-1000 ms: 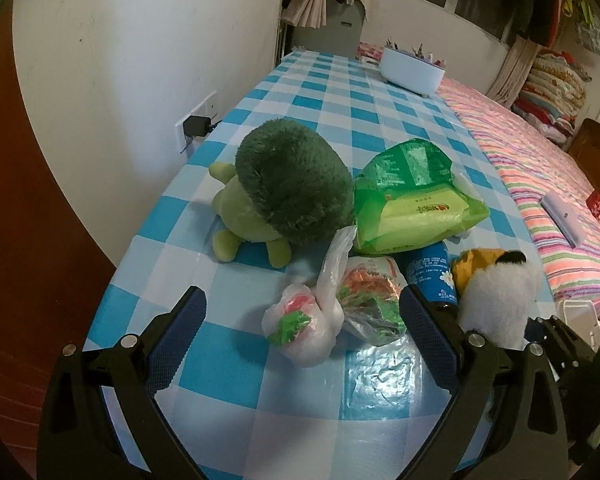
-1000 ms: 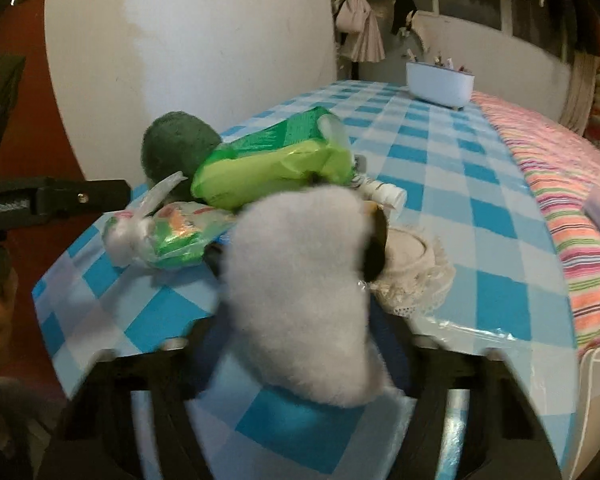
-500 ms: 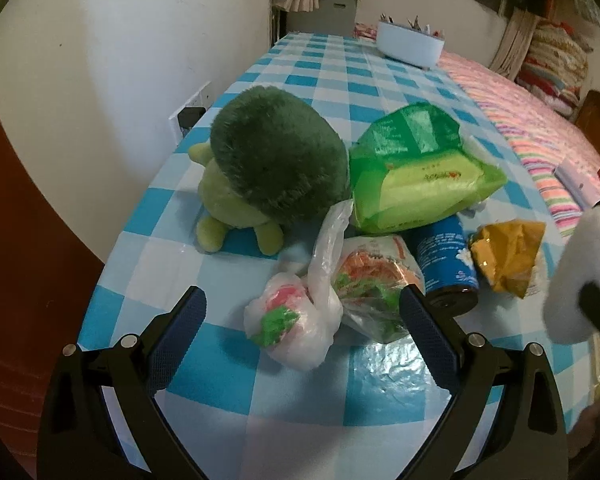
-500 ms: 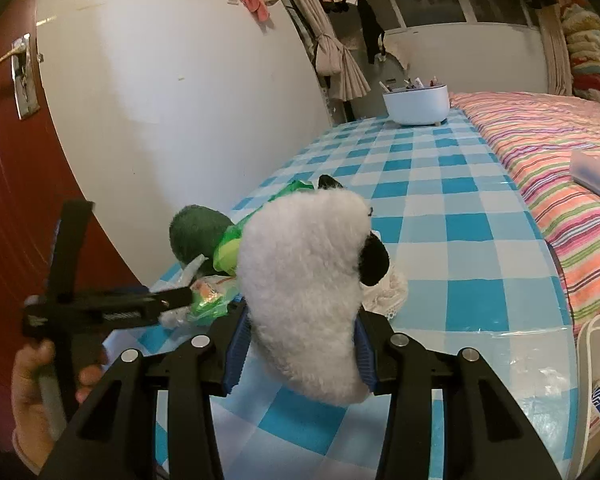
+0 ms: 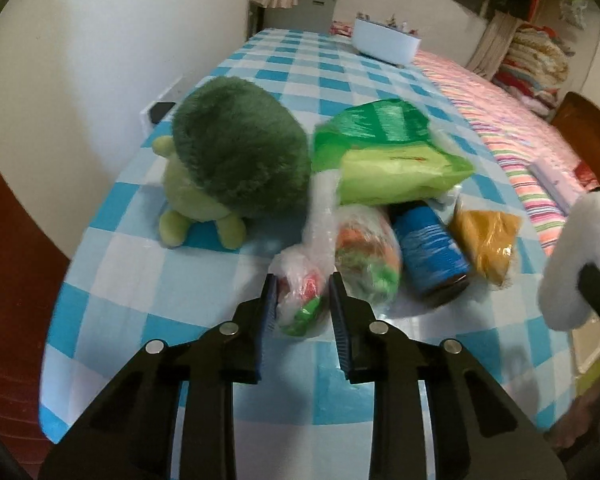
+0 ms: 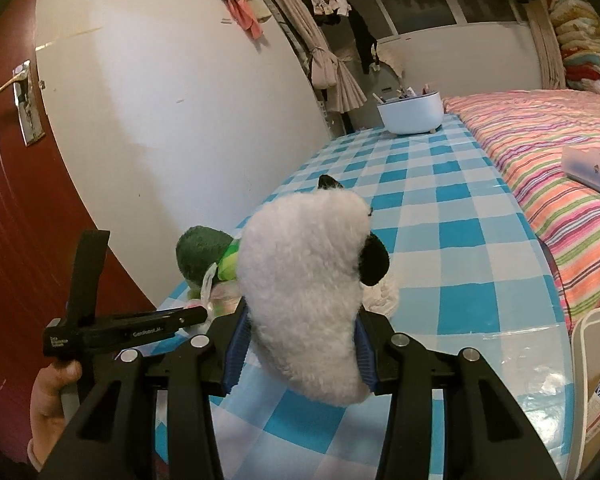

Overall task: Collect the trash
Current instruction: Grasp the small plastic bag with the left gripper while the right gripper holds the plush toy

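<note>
Clear plastic: small knotted trash bag with red and green scraps, near table edge.
Left gripper: jaws just closing, pinching the bag; contents blurred.
Right gripper: clamped on white plush toy, which hides the bag.

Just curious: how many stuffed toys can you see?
2: a green plush turtle on the checked tablecloth, and a white plush toy held in the right gripper. Others may be hidden.
</note>
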Available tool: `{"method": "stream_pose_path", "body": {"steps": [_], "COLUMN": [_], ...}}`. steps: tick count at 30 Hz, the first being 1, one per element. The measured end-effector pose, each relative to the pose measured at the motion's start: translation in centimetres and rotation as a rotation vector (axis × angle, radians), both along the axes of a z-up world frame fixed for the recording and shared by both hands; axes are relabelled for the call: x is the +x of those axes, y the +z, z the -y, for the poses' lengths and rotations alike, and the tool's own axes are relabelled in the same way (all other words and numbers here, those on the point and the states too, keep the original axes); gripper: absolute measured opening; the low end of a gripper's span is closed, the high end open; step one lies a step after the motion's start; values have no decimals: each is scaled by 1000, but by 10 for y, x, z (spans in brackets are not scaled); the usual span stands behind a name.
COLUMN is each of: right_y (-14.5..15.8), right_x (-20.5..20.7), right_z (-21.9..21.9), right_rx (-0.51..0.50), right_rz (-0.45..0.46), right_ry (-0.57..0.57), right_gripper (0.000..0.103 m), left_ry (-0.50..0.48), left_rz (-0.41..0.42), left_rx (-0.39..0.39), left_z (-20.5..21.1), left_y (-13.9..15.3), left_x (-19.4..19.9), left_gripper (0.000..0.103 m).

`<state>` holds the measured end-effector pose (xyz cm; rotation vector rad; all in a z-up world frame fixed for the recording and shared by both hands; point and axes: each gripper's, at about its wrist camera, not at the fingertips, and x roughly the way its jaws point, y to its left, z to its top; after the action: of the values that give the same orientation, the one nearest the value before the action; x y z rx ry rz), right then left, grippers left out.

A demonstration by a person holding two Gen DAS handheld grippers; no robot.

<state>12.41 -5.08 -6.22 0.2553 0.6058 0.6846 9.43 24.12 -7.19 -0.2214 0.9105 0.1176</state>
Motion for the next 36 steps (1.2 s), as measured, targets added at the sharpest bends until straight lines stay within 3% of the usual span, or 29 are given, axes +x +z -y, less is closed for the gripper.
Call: {"method": "stream_pose_path", "body": {"steps": [16,27,36], "right_y": [10,14,18], "right_x": [-10,-13,-15], "right_z": [15,29,48], "right_rx": [18,32,32], "right_rz": [59,86,108], "right_ry": [-45,-78,-121], "right_gripper": [44,44,44], "left_ry": [-3,6,-42], "left_rz": [171,285,349], "left_rx": [51,27,19], "left_z": [18,27,48], "left_y": [40,68,82], "left_x": [-14,-23,-26], "left_gripper": [23,21,20]}}
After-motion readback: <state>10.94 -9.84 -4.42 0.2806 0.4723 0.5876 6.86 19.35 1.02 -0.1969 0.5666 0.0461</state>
